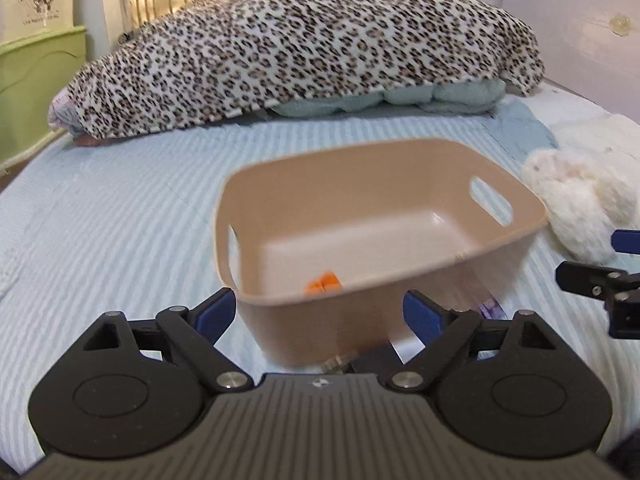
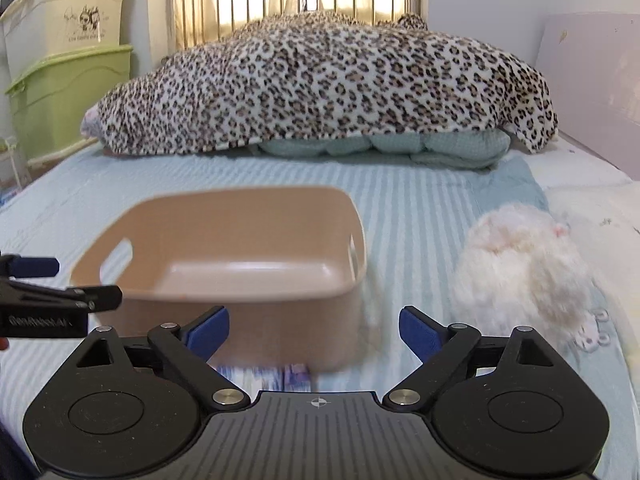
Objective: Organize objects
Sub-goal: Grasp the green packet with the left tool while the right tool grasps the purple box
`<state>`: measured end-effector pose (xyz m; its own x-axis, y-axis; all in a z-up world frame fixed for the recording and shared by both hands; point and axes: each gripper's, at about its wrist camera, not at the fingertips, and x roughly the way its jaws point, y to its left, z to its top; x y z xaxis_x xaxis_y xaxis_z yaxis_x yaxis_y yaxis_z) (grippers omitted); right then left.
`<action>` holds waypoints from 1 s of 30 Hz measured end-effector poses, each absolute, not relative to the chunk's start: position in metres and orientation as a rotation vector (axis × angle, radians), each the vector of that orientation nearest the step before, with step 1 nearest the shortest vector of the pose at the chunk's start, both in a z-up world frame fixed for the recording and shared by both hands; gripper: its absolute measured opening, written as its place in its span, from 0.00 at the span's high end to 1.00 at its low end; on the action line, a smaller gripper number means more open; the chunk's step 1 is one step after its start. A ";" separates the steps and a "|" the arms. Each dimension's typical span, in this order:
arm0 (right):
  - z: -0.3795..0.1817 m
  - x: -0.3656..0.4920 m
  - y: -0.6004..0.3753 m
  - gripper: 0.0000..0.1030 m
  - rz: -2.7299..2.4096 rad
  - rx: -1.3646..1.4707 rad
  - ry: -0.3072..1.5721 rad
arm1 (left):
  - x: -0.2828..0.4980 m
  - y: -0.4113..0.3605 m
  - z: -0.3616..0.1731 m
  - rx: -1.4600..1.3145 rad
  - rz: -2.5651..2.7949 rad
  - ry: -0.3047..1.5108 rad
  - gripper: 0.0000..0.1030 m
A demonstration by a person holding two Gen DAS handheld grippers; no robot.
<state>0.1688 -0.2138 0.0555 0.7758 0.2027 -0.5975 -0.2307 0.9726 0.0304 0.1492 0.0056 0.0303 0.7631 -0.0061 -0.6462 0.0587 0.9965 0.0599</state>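
Note:
A tan plastic bin (image 1: pixel 420 184) with handle slots stands on the light blue striped bed; it also shows in the right wrist view (image 2: pixel 248 204). A small orange object (image 1: pixel 324 282) lies inside it near the front wall. My left gripper (image 1: pixel 320 316) is open and empty, just in front of the bin's near wall. My right gripper (image 2: pixel 314 330) is open and empty, in front of the bin's right corner. A small packet with purple print (image 1: pixel 490 308) lies by the bin's base, partly hidden; it also shows in the right wrist view (image 2: pixel 276 376). A fluffy white plush (image 2: pixel 520 276) lies right of the bin.
A leopard-print blanket (image 2: pixel 328 80) covers a teal quilt (image 2: pixel 384 146) at the bed's far end. Green and cream storage boxes (image 2: pixel 68 96) stand at the left beside the bed. A white panel (image 2: pixel 592 80) leans at the right. A cream fleece (image 2: pixel 600 216) lies at the far right.

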 end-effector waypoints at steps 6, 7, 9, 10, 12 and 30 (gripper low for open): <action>0.029 0.150 -0.222 0.08 0.222 -0.063 0.714 | 0.128 -0.005 0.005 0.086 -0.062 0.758 0.12; 0.023 0.148 -0.223 0.08 0.222 -0.061 0.727 | 0.126 -0.007 -0.001 0.080 -0.070 0.774 0.12; 0.011 0.146 -0.224 0.08 0.221 -0.061 0.752 | 0.121 -0.008 -0.014 0.066 -0.091 0.804 0.12; 0.005 0.146 -0.224 0.09 0.220 -0.064 0.763 | 0.120 -0.008 -0.020 0.060 -0.099 0.819 0.12; -0.006 0.145 -0.224 0.09 0.219 -0.069 0.778 | 0.119 -0.009 -0.030 0.049 -0.113 0.844 0.12; -0.053 0.181 -0.221 0.18 0.211 0.021 0.793 | 0.138 -0.017 -0.071 -0.006 -0.152 0.928 0.14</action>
<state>0.1808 -0.2209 -0.0528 0.6817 0.1955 -0.7050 -0.1799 0.9788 0.0975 0.1376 -0.0173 -0.0709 0.5892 -0.1327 -0.7970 0.1277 0.9893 -0.0703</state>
